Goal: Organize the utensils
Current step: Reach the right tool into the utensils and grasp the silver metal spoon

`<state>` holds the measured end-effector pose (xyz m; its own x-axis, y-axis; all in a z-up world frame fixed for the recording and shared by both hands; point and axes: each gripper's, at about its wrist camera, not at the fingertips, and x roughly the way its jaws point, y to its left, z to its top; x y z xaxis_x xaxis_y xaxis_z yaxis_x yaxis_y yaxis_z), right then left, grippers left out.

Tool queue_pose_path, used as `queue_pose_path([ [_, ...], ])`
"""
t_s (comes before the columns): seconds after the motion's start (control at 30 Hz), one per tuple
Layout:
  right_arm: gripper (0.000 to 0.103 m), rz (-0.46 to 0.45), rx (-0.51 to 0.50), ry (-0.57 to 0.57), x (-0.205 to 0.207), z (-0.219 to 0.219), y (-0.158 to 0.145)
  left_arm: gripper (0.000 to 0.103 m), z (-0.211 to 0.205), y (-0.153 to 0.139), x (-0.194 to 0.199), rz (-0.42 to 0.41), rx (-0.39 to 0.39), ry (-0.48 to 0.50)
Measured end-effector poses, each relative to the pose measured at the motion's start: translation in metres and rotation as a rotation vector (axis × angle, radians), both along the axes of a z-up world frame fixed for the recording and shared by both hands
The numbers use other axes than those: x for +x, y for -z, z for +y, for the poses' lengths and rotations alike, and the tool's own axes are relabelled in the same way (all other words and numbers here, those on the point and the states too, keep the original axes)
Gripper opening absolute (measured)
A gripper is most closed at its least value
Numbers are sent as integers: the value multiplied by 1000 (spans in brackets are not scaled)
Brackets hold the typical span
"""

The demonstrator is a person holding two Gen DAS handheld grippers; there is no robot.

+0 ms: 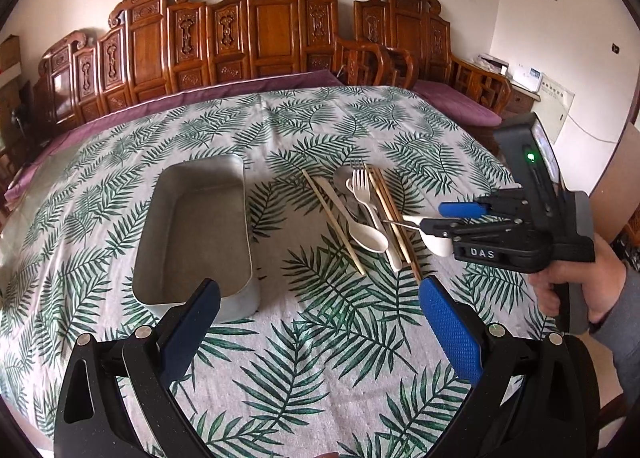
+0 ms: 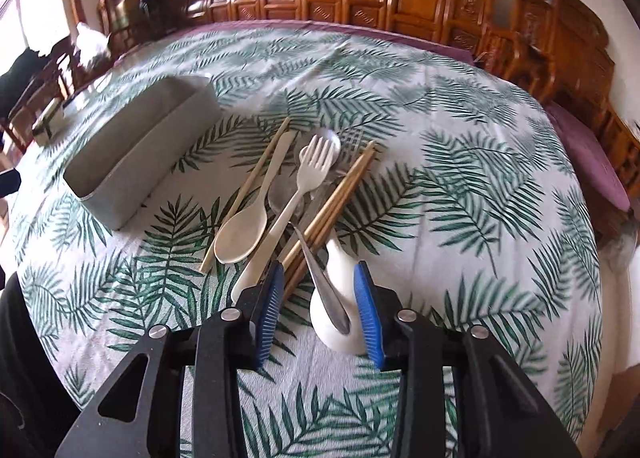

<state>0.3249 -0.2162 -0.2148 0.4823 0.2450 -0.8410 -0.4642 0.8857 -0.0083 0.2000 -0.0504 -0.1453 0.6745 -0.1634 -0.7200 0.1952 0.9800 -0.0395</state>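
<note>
Right wrist: two white spoons, one tray

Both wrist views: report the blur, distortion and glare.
Left wrist view: sharp, with fisheye bending; the metal tray casts a soft shadow beside itself. Right wrist view: motion blur smears the far tablecloth and tray; a window at the far left is blown out.
</note>
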Motion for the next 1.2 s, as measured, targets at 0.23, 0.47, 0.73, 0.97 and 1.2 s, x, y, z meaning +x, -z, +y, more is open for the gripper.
queue_pose_path([
  [0.23, 24, 33, -63, -86, 14, 22, 12, 96, -10, 11, 3, 21, 17, 23],
  [0.47, 12, 52, -161, -126, 19, 33, 24, 96, -10, 20, 5, 43, 17, 26],
  [0.73, 6, 40, -133, -142, 2, 26, 9, 96, -12, 21, 5, 47, 15, 25],
  [0.97, 2, 62, 18, -96, -9, 8, -17, 96, -18, 24, 3, 50, 24, 39],
  [1.2, 2, 68, 123, -53, -19, -5, -29, 96, -18, 24, 3, 52, 27, 31],
])
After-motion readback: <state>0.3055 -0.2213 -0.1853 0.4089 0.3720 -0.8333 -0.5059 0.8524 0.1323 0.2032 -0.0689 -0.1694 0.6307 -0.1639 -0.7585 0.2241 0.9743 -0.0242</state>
